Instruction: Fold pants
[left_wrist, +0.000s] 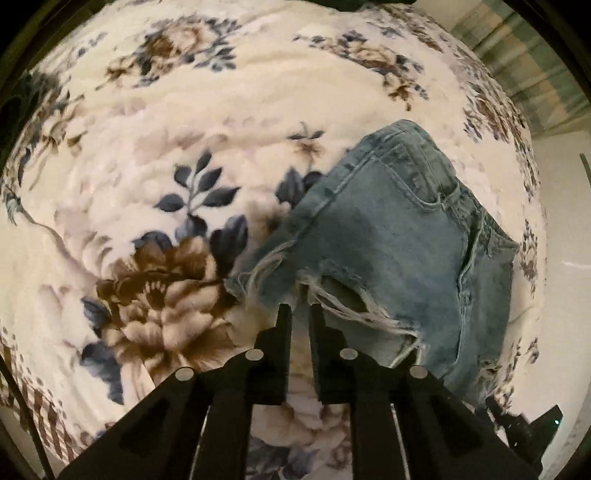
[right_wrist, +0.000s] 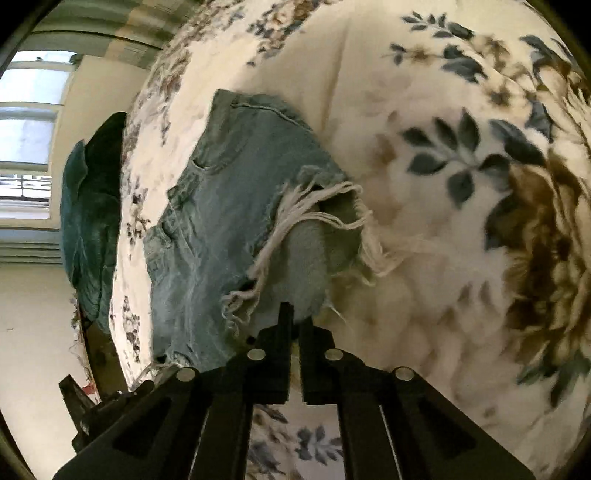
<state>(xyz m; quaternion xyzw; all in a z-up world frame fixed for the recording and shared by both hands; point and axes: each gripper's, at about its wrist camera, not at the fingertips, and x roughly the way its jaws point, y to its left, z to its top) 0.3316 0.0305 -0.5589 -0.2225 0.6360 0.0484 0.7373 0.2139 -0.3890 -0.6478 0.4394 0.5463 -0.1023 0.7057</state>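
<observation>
Nearest, left gripper (left_wrist: 299, 308) nearly closed, a narrow gap between the black fingers, tips at the frayed hem of the denim shorts (left_wrist: 399, 236), grip on cloth impossible to confirm. Likewise right gripper (right_wrist: 293, 312): jaws almost together, tips at the frayed leg opening, hold unclear. Beyond, shorts lying spread on the floral blanket (left_wrist: 147, 129). Farther off, dark green cloth (right_wrist: 92, 221) at the bed's edge, then a window (right_wrist: 29, 147).

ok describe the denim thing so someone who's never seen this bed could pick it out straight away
Start from the cream floral blanket covering the bed. Near its edge lie the denim shorts, light blue and partly doubled over. White frayed threads along the torn hem make them the only plain, unprinted fabric there.
</observation>
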